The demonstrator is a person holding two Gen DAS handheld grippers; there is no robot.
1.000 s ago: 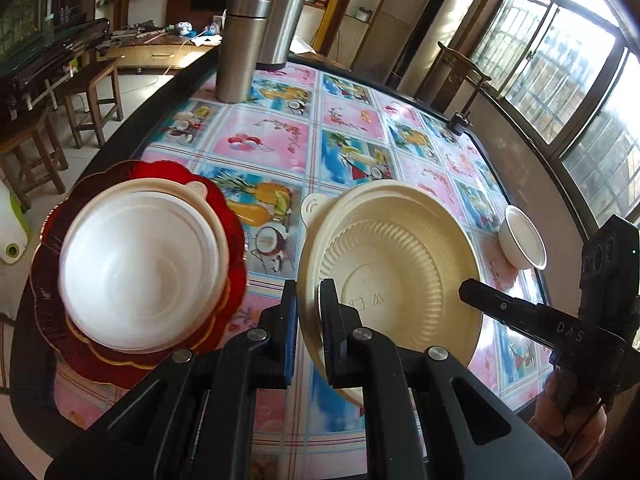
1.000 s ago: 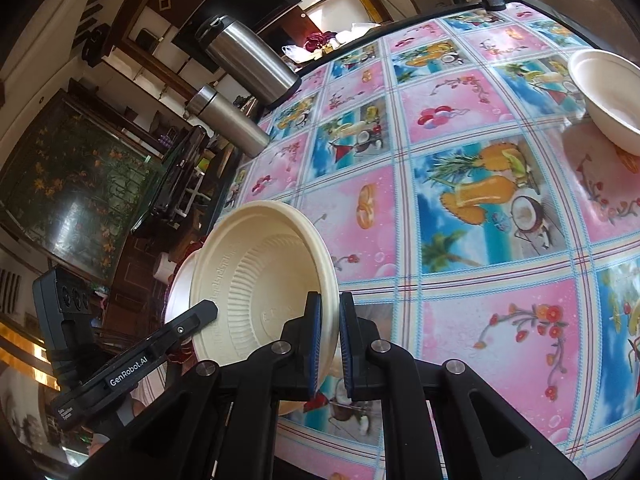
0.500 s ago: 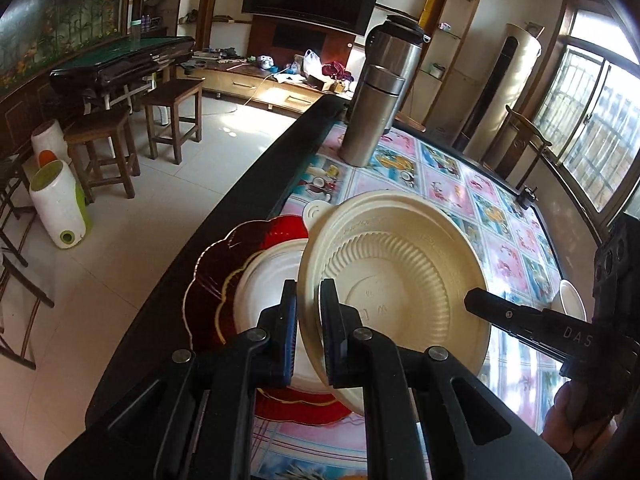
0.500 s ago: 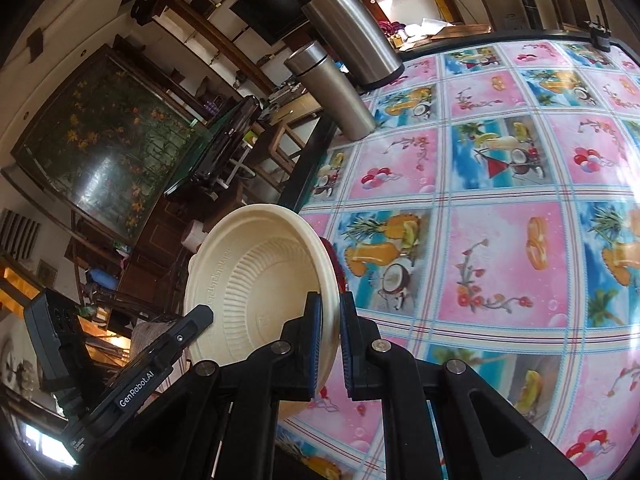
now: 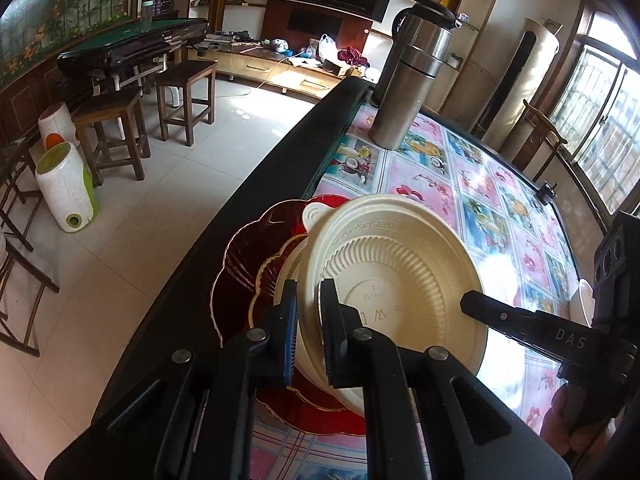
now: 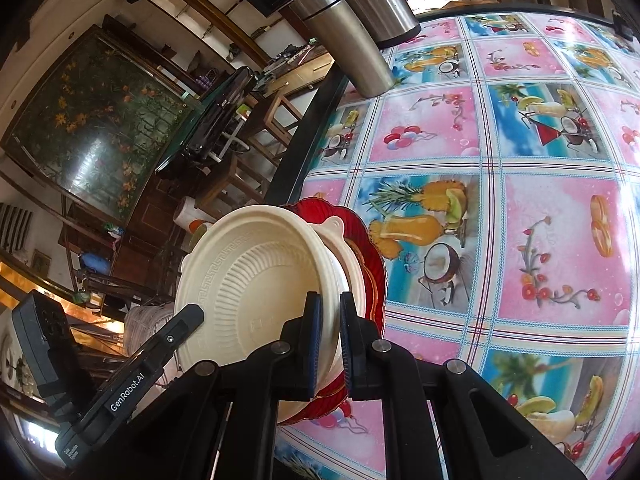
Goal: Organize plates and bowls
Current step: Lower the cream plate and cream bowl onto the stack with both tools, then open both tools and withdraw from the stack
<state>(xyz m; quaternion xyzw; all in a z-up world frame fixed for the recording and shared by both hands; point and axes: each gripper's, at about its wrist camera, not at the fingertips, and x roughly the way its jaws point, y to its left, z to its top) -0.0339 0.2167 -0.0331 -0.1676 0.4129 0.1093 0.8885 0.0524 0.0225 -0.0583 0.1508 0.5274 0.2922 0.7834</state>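
A cream disposable plate (image 5: pixel 396 284) (image 6: pixel 256 288) hangs over a stack at the table's near left edge. Both grippers hold it by its rim. My left gripper (image 5: pixel 308 312) is shut on its near rim, and my right gripper (image 6: pixel 330 328) is shut on the opposite rim. Each gripper shows in the other's view, the right one (image 5: pixel 520 320) and the left one (image 6: pixel 160 352). Under the plate sits a white bowl (image 5: pixel 288 276) (image 6: pixel 340 248) on a red scalloped plate (image 5: pixel 248 256) (image 6: pixel 368 240). A small white bowl (image 5: pixel 582 298) stands farther right on the table.
Two steel thermos flasks (image 5: pixel 404 96) (image 6: pixel 352 40) stand at the table's far end. The table's dark rim (image 5: pixel 256 200) runs close beside the red plate, with floor beyond. Wooden stools (image 5: pixel 184 100) and a white bin (image 5: pixel 68 188) stand on that floor.
Both grippers carried the cream plate leftward across the table. It now hangs over the white bowl and the red plate, instead of beside them.
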